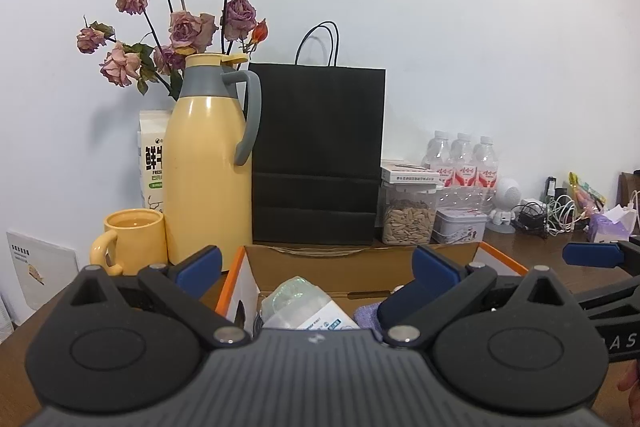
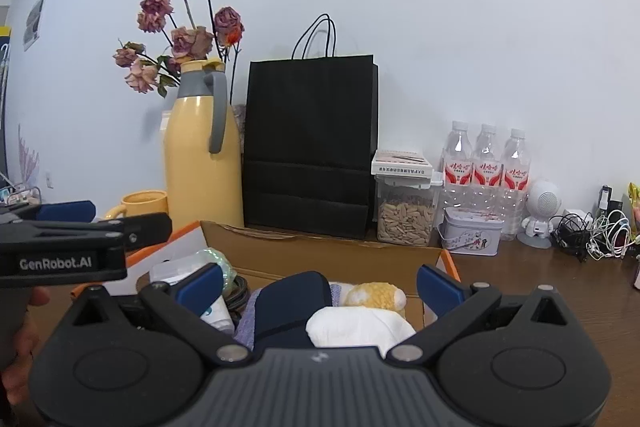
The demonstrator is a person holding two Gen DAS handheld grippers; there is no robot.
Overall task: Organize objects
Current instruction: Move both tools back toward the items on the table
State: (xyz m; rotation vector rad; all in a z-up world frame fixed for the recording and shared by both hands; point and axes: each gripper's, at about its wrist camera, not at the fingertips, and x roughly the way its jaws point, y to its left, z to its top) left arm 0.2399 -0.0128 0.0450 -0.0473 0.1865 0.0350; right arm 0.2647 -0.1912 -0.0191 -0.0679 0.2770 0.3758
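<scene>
An open cardboard box (image 1: 360, 255) with orange-edged flaps stands on the wooden table, close in front of both grippers. It holds a clear plastic bottle (image 1: 304, 301), a purple cloth (image 1: 366, 315), a dark navy item (image 2: 292, 307), a white cloth (image 2: 356, 327) and a yellow knitted piece (image 2: 376, 295). My left gripper (image 1: 316, 267) hovers over the box's near left side, open, with nothing between its blue pads. Over the near right side, my right gripper (image 2: 320, 285) is also open and holds nothing. Each gripper shows at the edge of the other's view: right gripper (image 1: 600, 275), left gripper (image 2: 108, 217).
Behind the box stand a yellow thermos jug (image 1: 208, 163), a yellow mug (image 1: 132, 239), a black paper bag (image 1: 318, 155) and dried roses (image 1: 180, 27). To the right are a seed jar (image 2: 404, 215), a tin (image 2: 472, 231), three water bottles (image 2: 486, 171) and tangled cables (image 2: 592, 231).
</scene>
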